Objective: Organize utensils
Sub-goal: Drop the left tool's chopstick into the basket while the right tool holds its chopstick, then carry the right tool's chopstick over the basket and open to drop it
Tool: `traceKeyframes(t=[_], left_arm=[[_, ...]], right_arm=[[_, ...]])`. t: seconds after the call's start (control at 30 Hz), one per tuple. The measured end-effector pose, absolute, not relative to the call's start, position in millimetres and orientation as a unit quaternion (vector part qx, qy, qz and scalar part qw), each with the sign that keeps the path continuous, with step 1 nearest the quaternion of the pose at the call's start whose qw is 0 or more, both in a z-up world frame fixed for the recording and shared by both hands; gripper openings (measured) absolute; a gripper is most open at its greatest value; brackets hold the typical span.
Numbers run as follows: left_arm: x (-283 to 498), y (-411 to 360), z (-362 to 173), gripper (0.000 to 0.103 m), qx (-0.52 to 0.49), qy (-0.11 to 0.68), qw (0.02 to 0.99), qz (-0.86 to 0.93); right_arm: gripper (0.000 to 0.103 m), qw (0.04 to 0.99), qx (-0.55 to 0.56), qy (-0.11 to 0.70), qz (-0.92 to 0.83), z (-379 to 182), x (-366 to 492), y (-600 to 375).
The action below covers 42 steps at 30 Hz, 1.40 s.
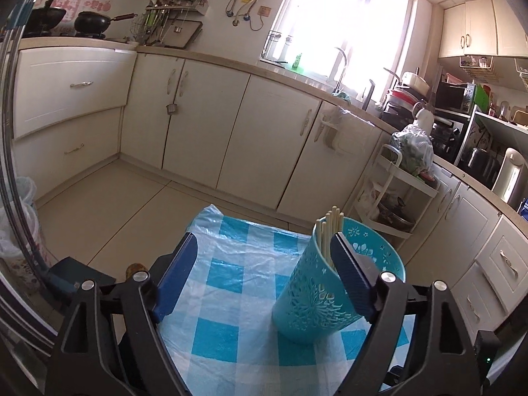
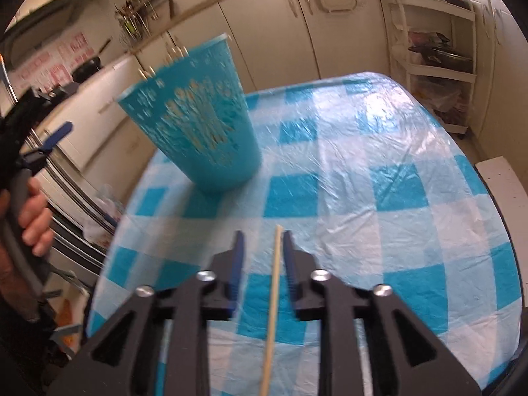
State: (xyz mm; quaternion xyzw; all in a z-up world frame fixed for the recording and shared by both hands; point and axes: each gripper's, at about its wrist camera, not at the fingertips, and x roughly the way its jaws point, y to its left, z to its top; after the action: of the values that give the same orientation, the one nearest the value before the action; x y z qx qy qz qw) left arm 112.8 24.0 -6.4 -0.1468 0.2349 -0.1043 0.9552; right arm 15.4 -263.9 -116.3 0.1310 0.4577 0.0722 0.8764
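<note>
Chopstick (image 2: 272, 300) loose btwn narrow right hand-held gripper (image 2: 262, 241); left hand-held gripper (image 1: 264, 250) wide beside holder (image 1: 333, 283).

One holder (image 1: 316, 283), one loose chopstick (image 2: 273, 293), two hand-held grippers.

Daylight floods in through the window (image 1: 343, 19) in the left wrist view, blowing its panes out to white and throwing a hazy glare over the wall around it, while the lower cabinets (image 1: 198, 122) sit in softer, even light. The right wrist view is smeared by motion blur, strongest on the teal holder (image 2: 198, 115), and the plastic tablecloth (image 2: 379, 151) shows shiny white highlights. Both fisheye pictures bend straight lines and darken to black at the corners.
</note>
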Motion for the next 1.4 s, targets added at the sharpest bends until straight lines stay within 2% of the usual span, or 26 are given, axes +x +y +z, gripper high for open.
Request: traceKeyframes(t=[0.13,0.23,0.37,0.53,0.7,0.87,1.0,1.17,1.37,1.4], left_arm=[[111.4,30.4,-23.5,0.079,-0.159,0.259,0.947,-0.103],[110.0,32.1,-31.9,0.079,-0.157,0.268,0.945,-0.101],[107.5,35.6,-43.3,0.083,-0.155,0.286,0.94,-0.097],[102.1,36.7,-57.6,0.089,-0.148,0.311,0.935,-0.09],[98.4,31.9,-65.9,0.092,-0.155,0.329,0.927,-0.089],[90.8,25.0,-61.9,0.095,-0.139,0.332,0.929,-0.09],[87.2,22.0,-54.3,0.095,-0.118,0.329,0.934,-0.08],[86.9,20.4,-48.3,0.095,-0.103,0.334,0.935,-0.058],[73.2,12.4,-31.6,0.096,-0.047,0.324,0.944,-0.029],[69.4,9.5,-27.0,0.096,-0.029,0.325,0.945,-0.02]], right_arm=[[0.027,0.866,0.076,0.491,0.059,-135.4,18.2,-252.5],[0.006,0.874,-0.001,0.484,0.043,-138.2,14.5,-238.2],[0.006,0.89,0.06,0.449,0.059,-109.0,12.6,-251.3],[0.006,0.932,0.156,0.305,0.119,-9.2,24.6,-266.5],[0.006,0.962,0.178,0.16,0.13,62.8,68.1,-250.8],[0.006,0.972,0.187,0.122,0.079,57.0,128.4,-235.2],[0.006,0.972,0.173,0.151,0.046,30.2,151.1,-228.1],[0.007,0.975,0.135,0.174,0.038,8.6,140.9,-220.7],[0.027,0.964,0.144,0.21,0.073,0.0,100.8,-221.5],[0.033,0.962,0.147,0.215,0.08,1.7,91.2,-221.9]])
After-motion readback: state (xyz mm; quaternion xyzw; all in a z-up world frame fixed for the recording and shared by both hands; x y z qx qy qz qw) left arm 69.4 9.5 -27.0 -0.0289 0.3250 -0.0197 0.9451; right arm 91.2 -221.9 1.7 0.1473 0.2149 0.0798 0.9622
